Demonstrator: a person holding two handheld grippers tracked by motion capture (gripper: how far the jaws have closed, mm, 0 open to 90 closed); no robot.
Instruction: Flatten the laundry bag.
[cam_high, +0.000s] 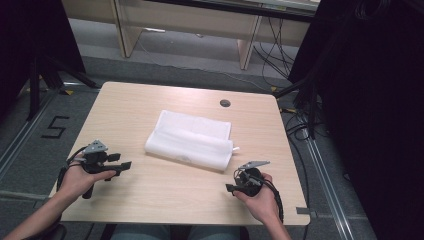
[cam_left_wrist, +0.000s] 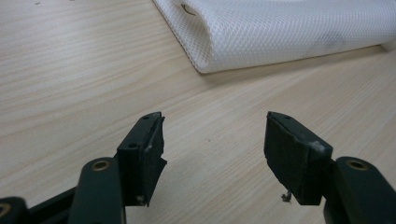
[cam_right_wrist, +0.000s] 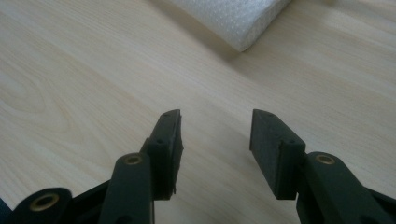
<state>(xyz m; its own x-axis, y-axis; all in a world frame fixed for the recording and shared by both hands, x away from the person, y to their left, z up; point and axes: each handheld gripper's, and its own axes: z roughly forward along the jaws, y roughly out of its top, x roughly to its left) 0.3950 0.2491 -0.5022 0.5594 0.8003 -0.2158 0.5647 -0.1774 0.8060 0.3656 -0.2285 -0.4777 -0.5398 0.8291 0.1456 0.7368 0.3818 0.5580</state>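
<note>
Lying mid-table, the folded white cloth (cam_high: 191, 140) is a soft oblong of mesh weave, rounded fold along its near edge, a small tab poking out at its right end. The table (cam_high: 150, 192) is pale wood-grain laminate with a dark round grommet (cam_high: 225, 103) near the far edge. Left gripper (cam_high: 121, 165) sits near-left of the cloth, well apart from it, black jaws spread wide, nothing between them. Right gripper (cam_high: 231, 188) sits near-right, closer to the cloth's corner, jaws likewise apart and empty. Grey floor beyond.
</note>
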